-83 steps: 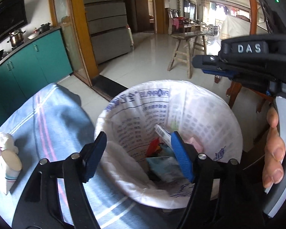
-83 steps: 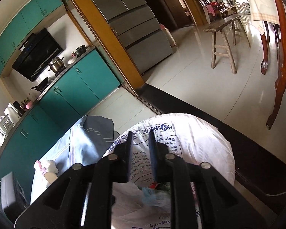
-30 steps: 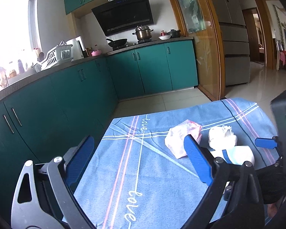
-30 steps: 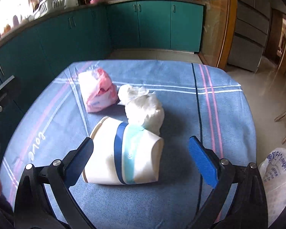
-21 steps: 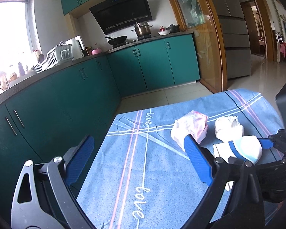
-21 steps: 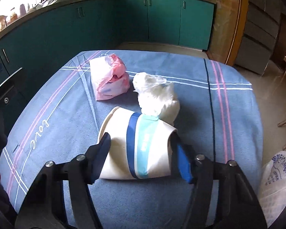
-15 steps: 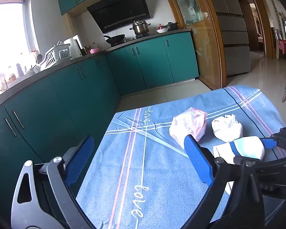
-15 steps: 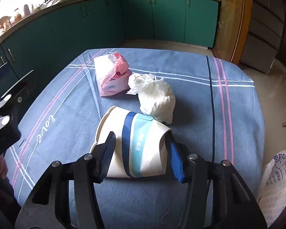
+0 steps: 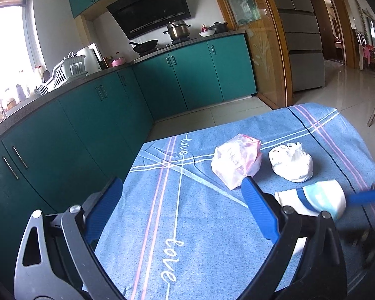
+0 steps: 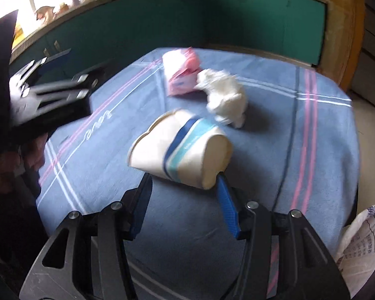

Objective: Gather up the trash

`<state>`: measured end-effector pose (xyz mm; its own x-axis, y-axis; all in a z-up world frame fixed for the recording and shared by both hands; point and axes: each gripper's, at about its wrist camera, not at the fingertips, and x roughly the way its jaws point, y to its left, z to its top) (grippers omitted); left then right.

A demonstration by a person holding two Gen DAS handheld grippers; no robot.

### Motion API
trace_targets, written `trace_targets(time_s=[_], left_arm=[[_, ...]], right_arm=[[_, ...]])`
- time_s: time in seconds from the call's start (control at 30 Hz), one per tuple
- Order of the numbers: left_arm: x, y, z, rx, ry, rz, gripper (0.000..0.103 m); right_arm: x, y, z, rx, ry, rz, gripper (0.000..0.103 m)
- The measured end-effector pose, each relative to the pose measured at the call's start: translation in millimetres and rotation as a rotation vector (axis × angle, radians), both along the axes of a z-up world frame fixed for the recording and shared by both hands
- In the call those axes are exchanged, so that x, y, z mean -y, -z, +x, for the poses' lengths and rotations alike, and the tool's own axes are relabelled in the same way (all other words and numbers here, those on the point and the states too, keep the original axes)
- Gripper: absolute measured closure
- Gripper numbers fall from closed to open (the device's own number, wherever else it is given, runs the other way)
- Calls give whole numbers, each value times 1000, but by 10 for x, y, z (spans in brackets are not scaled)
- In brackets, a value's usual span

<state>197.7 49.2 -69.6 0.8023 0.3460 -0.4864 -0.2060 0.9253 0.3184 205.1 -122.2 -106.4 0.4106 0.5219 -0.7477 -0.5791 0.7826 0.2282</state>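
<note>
One paper cup (image 10: 180,150) between right jaws

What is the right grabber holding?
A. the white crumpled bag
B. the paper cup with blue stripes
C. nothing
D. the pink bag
B: the right gripper has its blue pads closed on the base end of the paper cup, while the pink bag and white crumpled bag lie on the blue cloth.

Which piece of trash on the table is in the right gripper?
The paper cup, lying on its side, blue-banded; the pink bag and white wad sit free beyond it.
</note>
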Motion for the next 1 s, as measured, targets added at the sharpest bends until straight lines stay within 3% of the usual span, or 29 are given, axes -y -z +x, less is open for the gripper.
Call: trace_targets(time_s=[0.17,0.23,0.3,0.47,0.7,0.87,1.0], left_arm=[[-60,51,31,-28,-14,-8,7],[-96,84,57,-56,-16,-28,7],[-125,118,78,-88,-7,-63,7],[-162,161,79,-114,5,-98,7],[-310,123,89,-110,-28,-171,7],[-297,113,49,-104,-26,-150,7],[-291,87,15,-95,-15,-148,7]], right_arm=[[278,-187,254,47,208,107,51],[333,-134,394,45,322,54,51],[273,-46,489,30,364,-21,51],[14,243,531,-68,268,-69,51],[-385,191,239,-63,-3,-53,51],[-227,71,484,38,217,-100,50],[-237,20,821,26,266,-101,46]])
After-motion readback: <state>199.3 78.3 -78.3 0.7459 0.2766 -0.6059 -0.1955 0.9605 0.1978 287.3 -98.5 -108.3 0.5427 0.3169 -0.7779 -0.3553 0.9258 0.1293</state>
